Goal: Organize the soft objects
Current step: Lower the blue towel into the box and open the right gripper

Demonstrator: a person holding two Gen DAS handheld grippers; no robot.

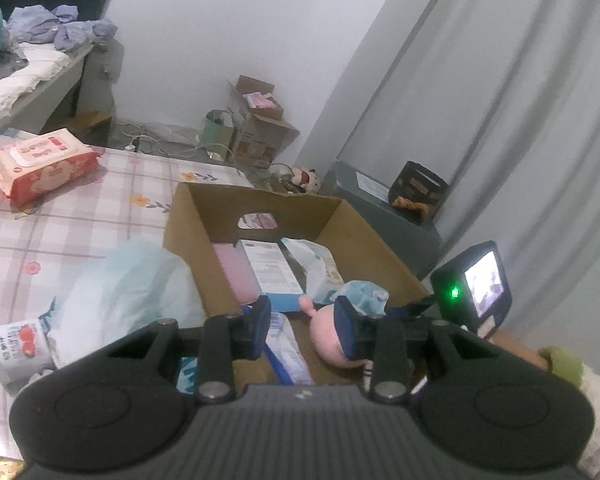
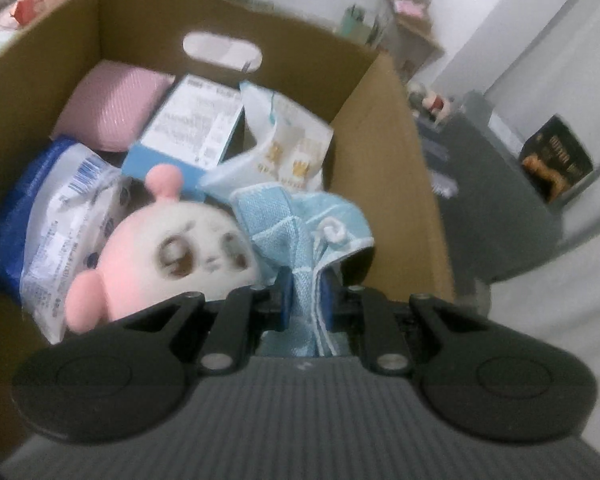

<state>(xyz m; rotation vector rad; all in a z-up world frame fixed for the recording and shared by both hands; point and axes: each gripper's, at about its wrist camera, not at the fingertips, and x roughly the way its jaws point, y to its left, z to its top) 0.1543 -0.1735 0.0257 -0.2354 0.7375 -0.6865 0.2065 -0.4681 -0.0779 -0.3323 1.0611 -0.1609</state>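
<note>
A blue towel [image 2: 300, 220] hangs bunched over the open cardboard box [image 2: 384, 152], its long axis running from the right tool [image 2: 306, 298] away toward the box's far wall; that tool, tilted steeply down, is clamped on the cloth's near end; beside it a pink plush toy [image 2: 172, 248] lies face up, ear toward the far wall; the left tool [image 1: 306, 326] hovers over the box's near edge, fingers apart, gripping nothing.
</note>
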